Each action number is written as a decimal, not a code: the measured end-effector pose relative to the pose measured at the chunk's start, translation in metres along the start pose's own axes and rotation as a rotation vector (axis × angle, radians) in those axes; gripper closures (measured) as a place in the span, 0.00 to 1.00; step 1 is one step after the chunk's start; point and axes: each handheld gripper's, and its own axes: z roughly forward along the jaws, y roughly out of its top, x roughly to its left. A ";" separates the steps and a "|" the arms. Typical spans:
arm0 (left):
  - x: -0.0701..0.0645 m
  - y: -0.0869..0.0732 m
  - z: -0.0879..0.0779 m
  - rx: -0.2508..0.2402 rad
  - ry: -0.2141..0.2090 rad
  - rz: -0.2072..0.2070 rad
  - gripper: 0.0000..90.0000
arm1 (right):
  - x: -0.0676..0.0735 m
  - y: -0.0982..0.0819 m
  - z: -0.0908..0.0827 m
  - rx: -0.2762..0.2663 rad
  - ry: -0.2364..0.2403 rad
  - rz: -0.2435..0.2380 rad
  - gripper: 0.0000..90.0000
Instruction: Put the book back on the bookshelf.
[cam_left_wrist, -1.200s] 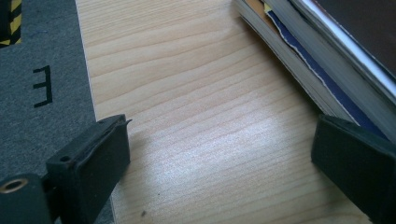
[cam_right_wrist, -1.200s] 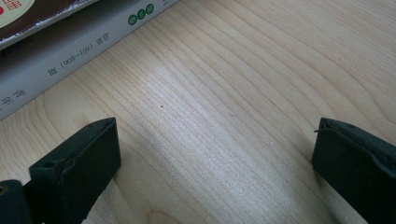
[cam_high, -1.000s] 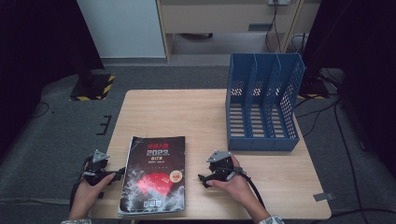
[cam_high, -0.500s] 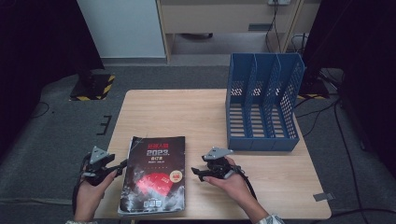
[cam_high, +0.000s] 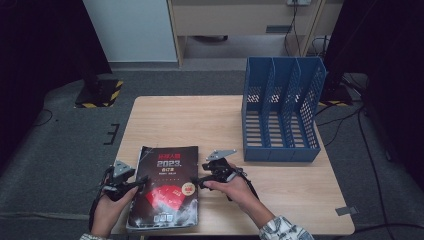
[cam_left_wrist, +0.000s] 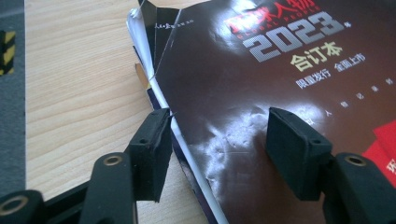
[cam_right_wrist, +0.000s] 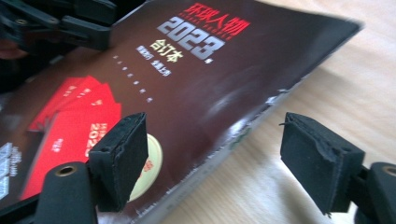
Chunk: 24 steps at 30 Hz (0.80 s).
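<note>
A thick book with a dark cover, "2023" in silver and red graphics lies flat at the table's front left. My left gripper is at its left edge. In the left gripper view its jaws have just been closing and now straddle the book's spine edge. One pad touches the edge and the other sits over the cover, without pinching. My right gripper is at the book's right edge. Its jaws have just been opening. One pad is over the cover, the other over bare table.
A blue three-slot file holder stands at the back right of the wooden table. Grey carpet surrounds the table. In the right gripper view the left gripper shows beyond the book.
Both hands have moved inward to the book: the left gripper to the right, the right gripper to the left. Their jaws now reach over the book's two side edges.
</note>
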 end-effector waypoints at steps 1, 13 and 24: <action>0.001 -0.002 0.001 -0.011 -0.009 -0.029 0.44 | 0.000 -0.001 0.001 0.001 0.016 0.013 0.23; 0.003 -0.007 0.002 -0.016 -0.031 -0.077 0.45 | 0.010 -0.009 0.015 0.040 0.075 0.012 0.23; 0.002 -0.003 0.002 0.008 -0.035 -0.065 0.45 | 0.018 0.002 0.006 -0.024 0.102 -0.011 0.27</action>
